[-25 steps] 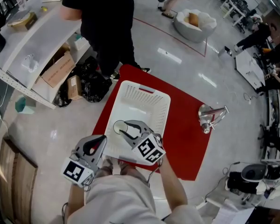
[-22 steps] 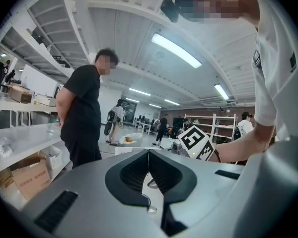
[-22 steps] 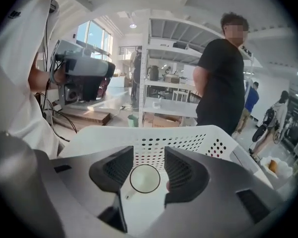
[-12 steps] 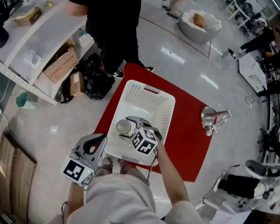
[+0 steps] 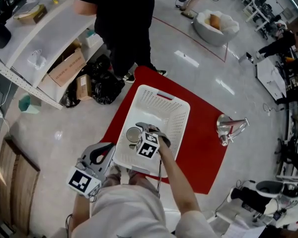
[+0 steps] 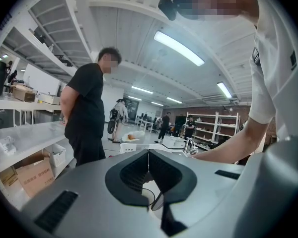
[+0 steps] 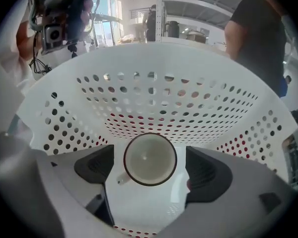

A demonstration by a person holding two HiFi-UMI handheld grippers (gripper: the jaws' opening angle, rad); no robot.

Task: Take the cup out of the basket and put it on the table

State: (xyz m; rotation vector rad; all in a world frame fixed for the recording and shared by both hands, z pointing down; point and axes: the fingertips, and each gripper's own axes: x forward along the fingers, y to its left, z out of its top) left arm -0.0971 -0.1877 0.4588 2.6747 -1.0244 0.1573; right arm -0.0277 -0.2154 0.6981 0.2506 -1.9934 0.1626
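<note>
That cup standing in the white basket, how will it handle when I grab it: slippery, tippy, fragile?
The cup looks glazed and smooth, so probably rigid but slippery. It stands upright on the flat floor of the basket, so a push would likely slide it rather than tip it. It looks empty, so likely light.

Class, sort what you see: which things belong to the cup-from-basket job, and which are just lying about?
Job: cup, white basket, right gripper, red surface.
Lying about: silver metal vessel, cardboard box, black bags.
</note>
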